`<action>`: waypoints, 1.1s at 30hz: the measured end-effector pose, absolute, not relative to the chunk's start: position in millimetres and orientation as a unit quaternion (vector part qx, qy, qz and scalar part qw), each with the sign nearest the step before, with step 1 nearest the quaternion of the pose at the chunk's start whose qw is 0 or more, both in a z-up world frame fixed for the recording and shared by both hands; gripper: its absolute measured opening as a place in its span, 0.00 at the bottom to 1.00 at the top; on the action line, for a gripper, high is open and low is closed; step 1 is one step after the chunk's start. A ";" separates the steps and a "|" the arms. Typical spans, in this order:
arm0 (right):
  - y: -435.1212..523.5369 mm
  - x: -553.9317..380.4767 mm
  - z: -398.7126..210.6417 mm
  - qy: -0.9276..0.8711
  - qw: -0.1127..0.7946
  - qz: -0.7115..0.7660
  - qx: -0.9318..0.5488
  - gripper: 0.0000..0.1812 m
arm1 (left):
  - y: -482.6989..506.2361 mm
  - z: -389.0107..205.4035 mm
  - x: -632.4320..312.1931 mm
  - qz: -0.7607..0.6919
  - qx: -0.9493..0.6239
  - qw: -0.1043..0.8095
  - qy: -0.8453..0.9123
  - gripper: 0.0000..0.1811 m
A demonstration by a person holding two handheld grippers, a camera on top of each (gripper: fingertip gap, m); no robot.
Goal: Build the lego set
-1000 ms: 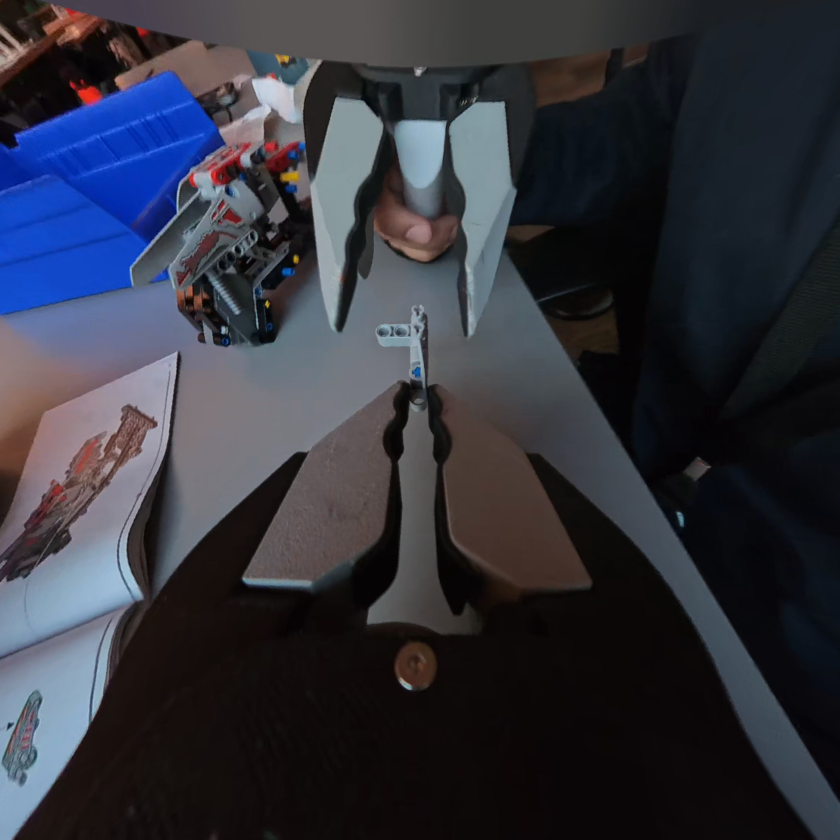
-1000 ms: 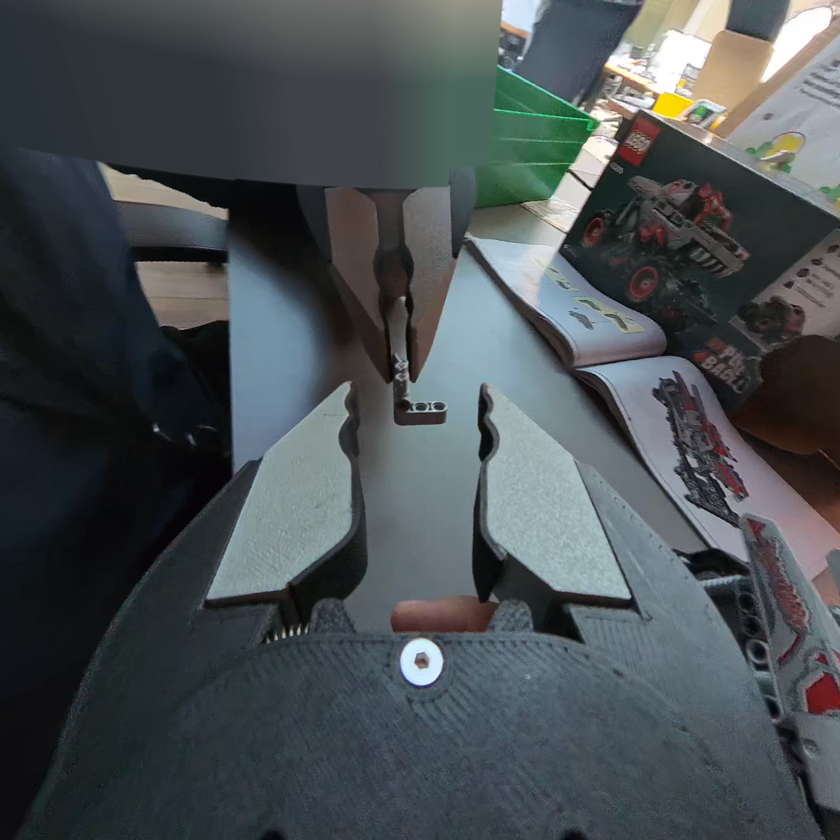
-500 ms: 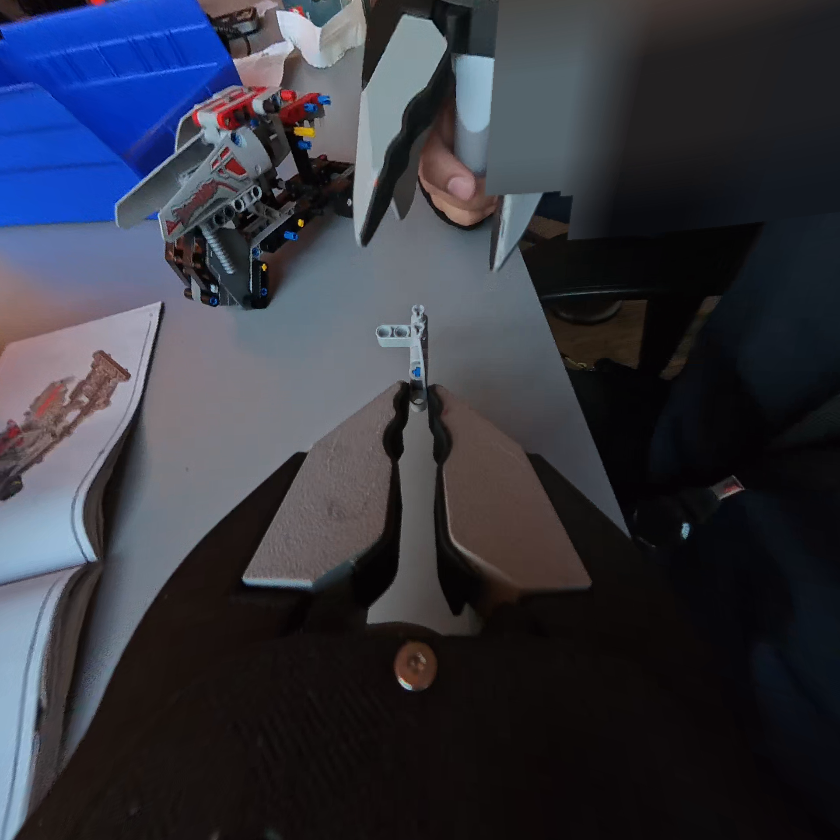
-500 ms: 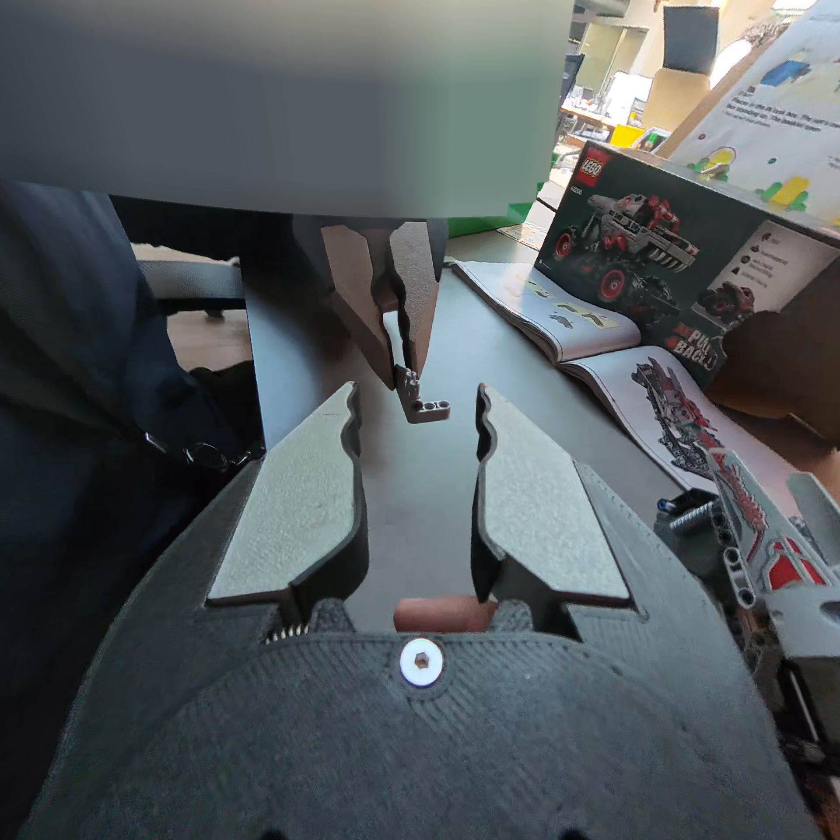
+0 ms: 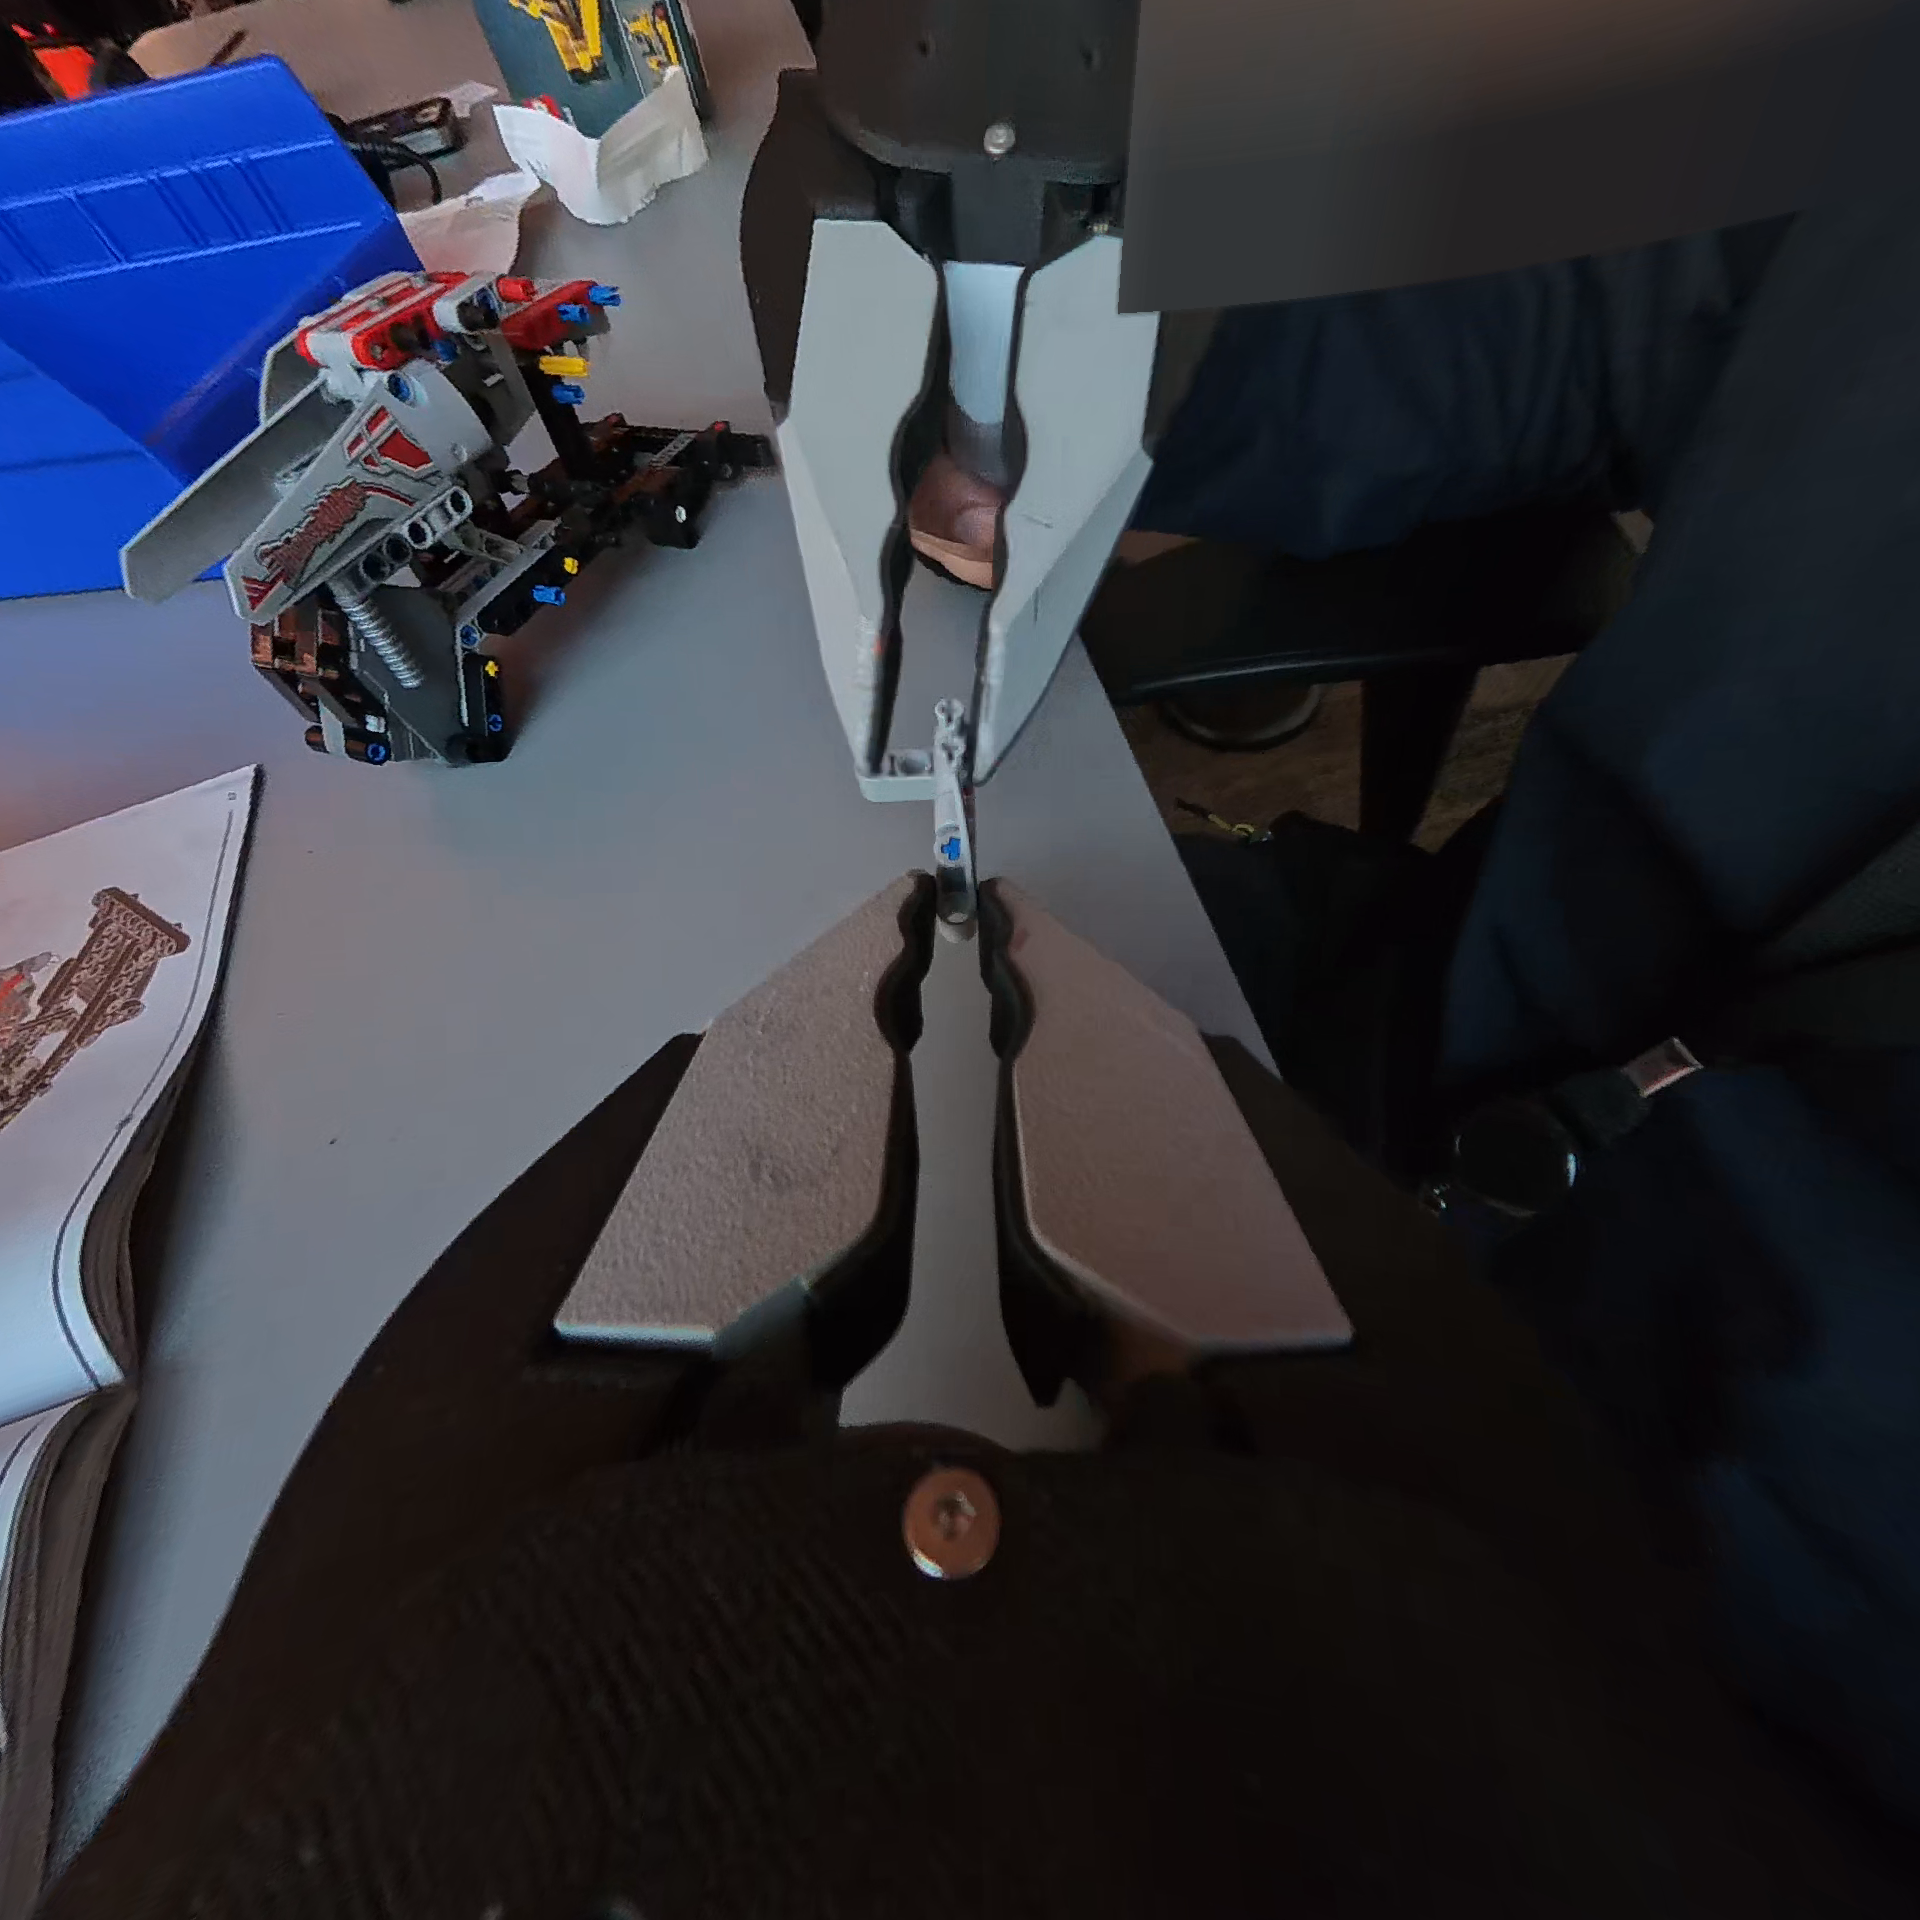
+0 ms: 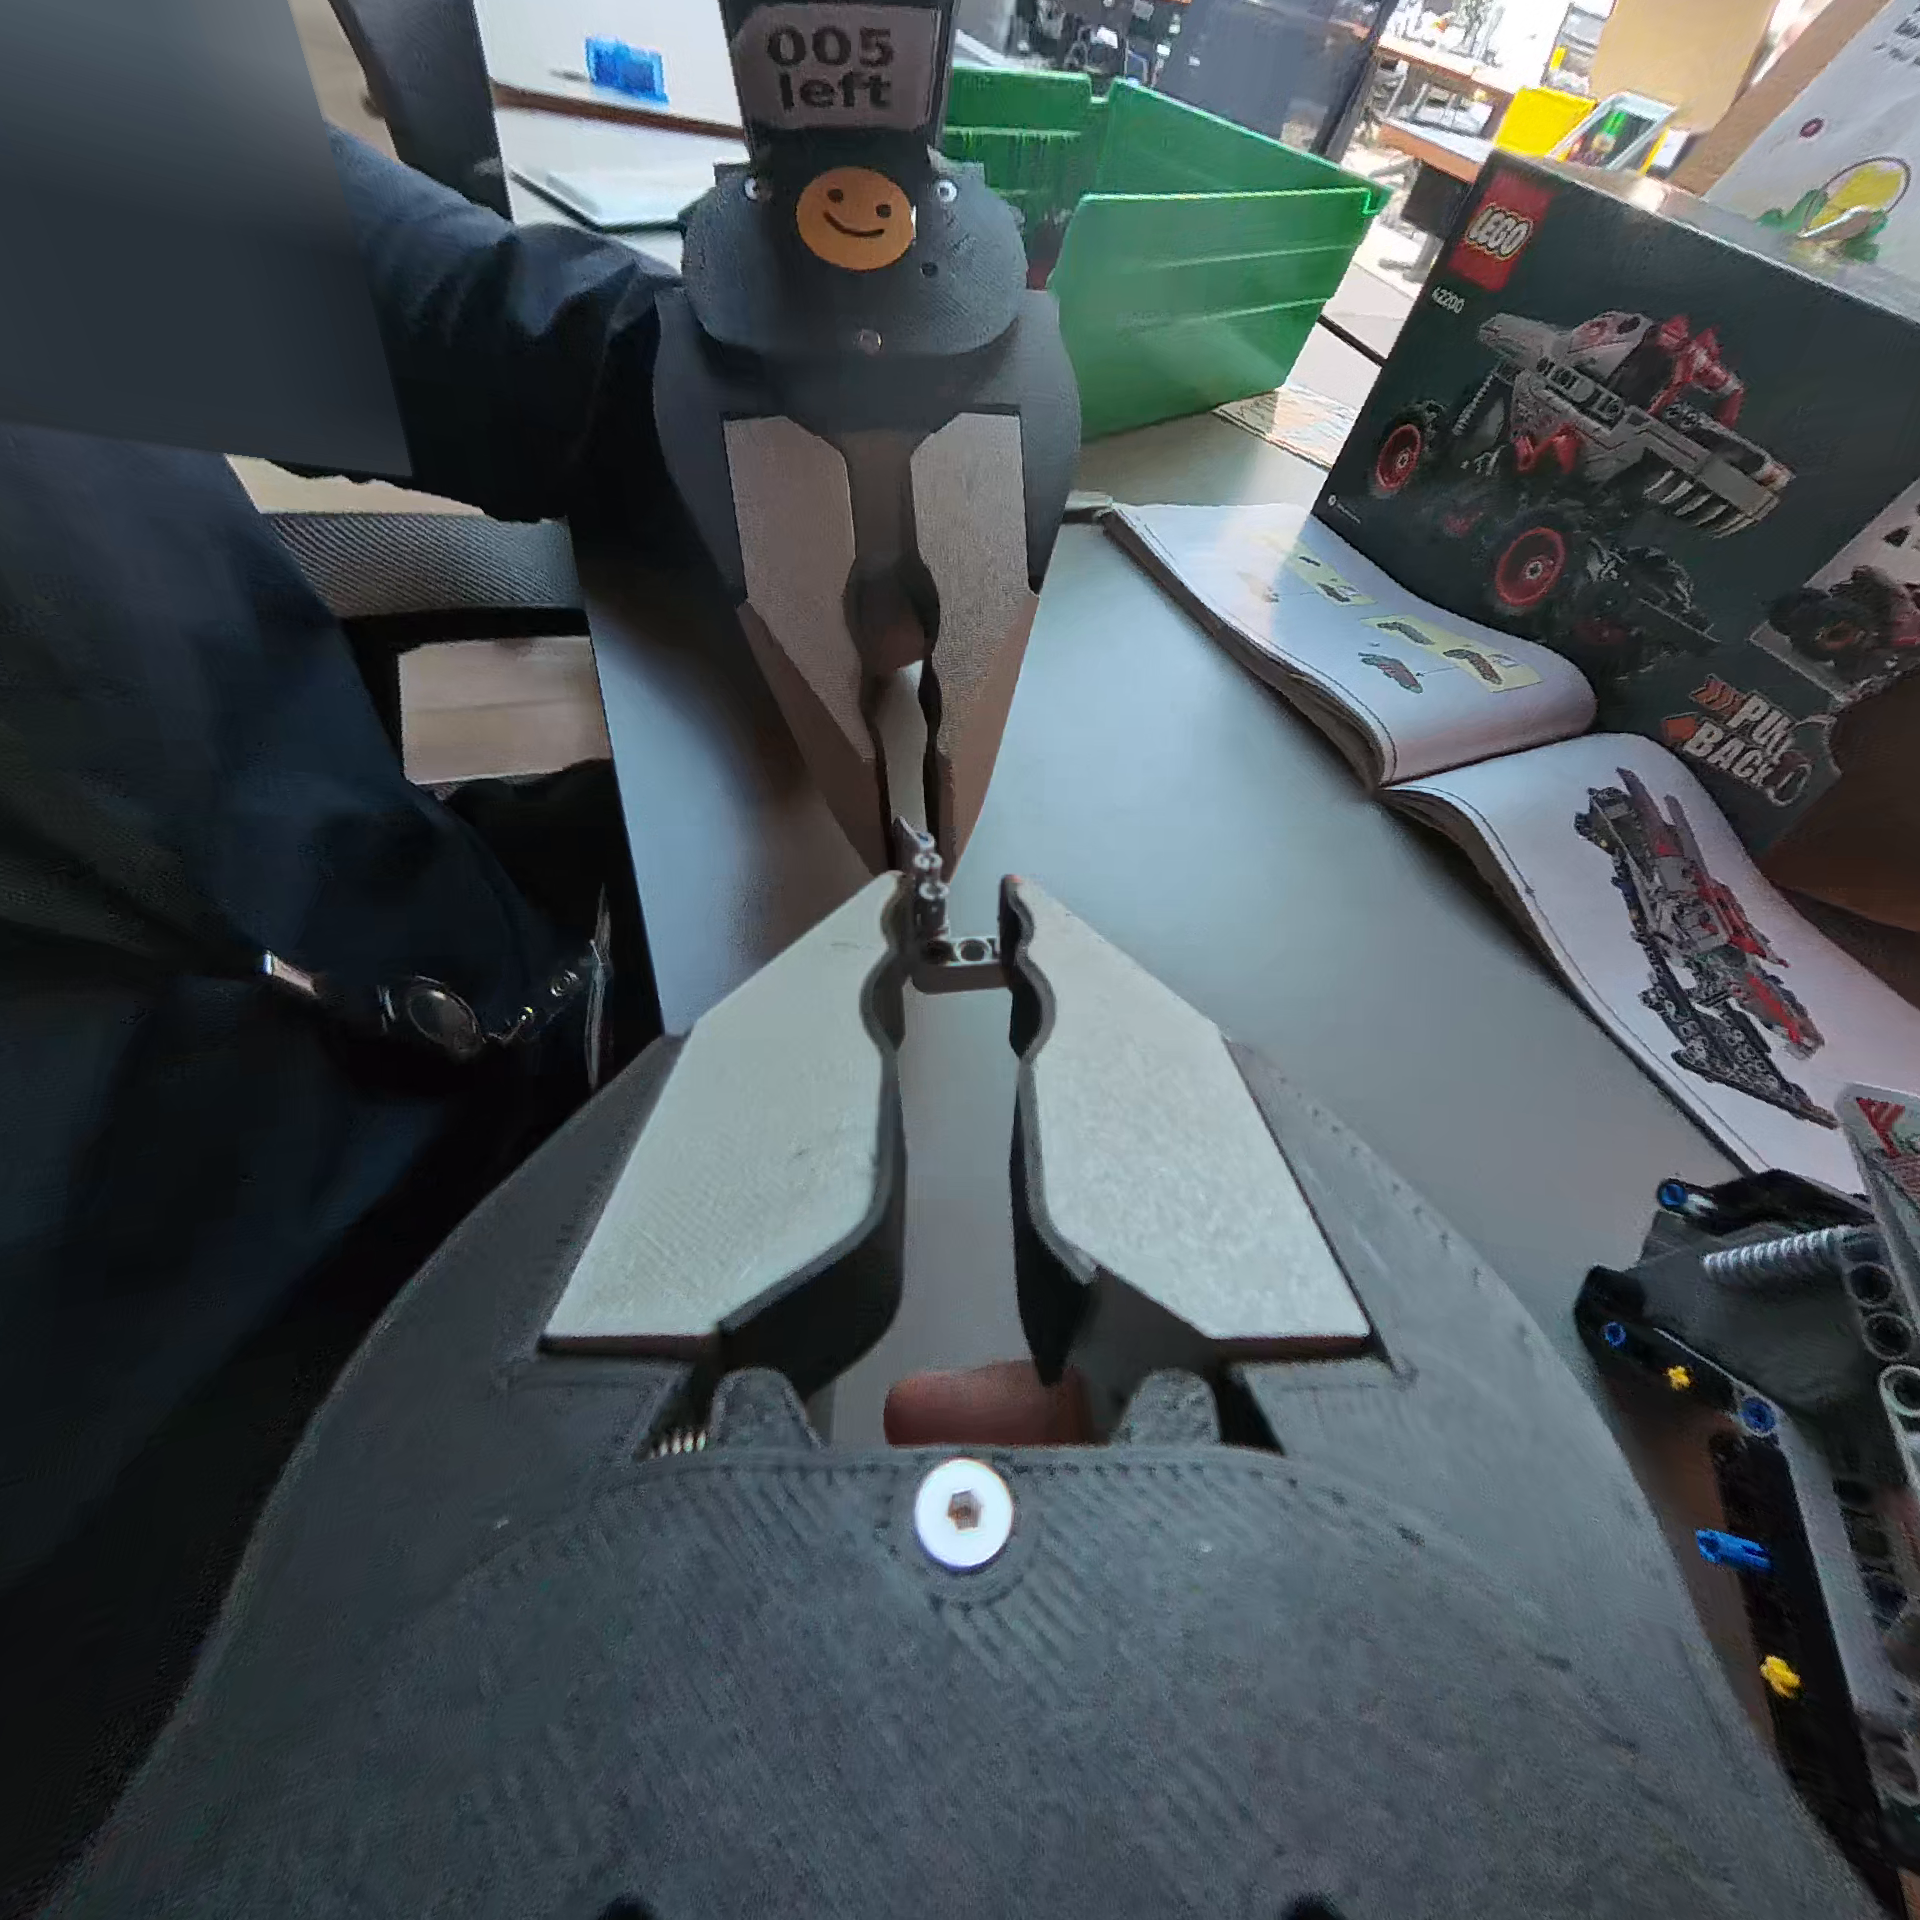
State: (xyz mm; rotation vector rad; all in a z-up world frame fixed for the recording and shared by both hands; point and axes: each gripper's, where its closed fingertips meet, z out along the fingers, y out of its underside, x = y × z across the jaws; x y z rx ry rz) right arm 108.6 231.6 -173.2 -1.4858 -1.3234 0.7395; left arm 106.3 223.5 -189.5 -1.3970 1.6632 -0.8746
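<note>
Both grippers pinch one L-shaped piece — left, right

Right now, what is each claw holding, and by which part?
Both hold the small grey L-shaped lego beam. The left claw pinches the end of its long arm; the right claw closes on its short, holed arm.

Left tongs and right tongs grip grey piece
</note>
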 end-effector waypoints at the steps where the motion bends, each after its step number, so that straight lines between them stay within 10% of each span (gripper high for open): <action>1: 230.9 108.1 -175.6 -0.548 0.484 0.297 -0.614 0.06 | 224.1 -190.1 106.5 -0.338 -0.550 0.392 0.655 0.03; 33: 234.3 109.3 -180.3 -0.529 0.445 0.329 -0.643 0.02 | 233.0 -190.0 109.7 -0.332 -0.573 0.398 0.635 0.03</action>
